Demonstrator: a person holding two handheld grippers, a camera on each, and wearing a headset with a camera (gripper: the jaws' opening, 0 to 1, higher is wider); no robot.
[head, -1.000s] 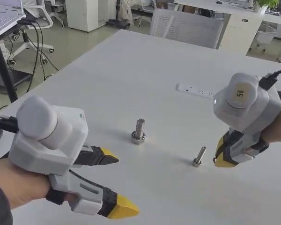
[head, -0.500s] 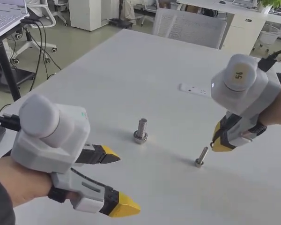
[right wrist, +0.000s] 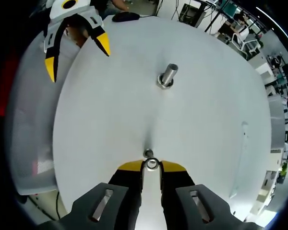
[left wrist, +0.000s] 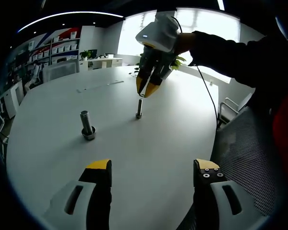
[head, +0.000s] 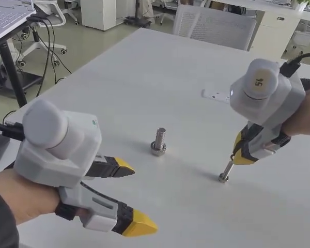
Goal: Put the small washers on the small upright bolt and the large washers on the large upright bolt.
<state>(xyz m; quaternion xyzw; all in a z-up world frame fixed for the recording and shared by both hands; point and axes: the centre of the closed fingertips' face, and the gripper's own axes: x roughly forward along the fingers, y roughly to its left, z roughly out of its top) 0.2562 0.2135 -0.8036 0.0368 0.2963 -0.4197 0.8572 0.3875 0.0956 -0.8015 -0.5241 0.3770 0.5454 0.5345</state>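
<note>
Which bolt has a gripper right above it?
The small thin bolt, just under the right gripper, which pinches a small washer. The large bolt stands alone mid-table with no gripper over it.

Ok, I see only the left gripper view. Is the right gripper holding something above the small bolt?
Observer: Yes. The right gripper view shows a small washer pinched between the jaws of the right gripper.
Operator: Is it on the bolt?
Observer: Not yet, it seems. In that view the top of the small bolt sits just beyond the washer, not through its hole.
</note>
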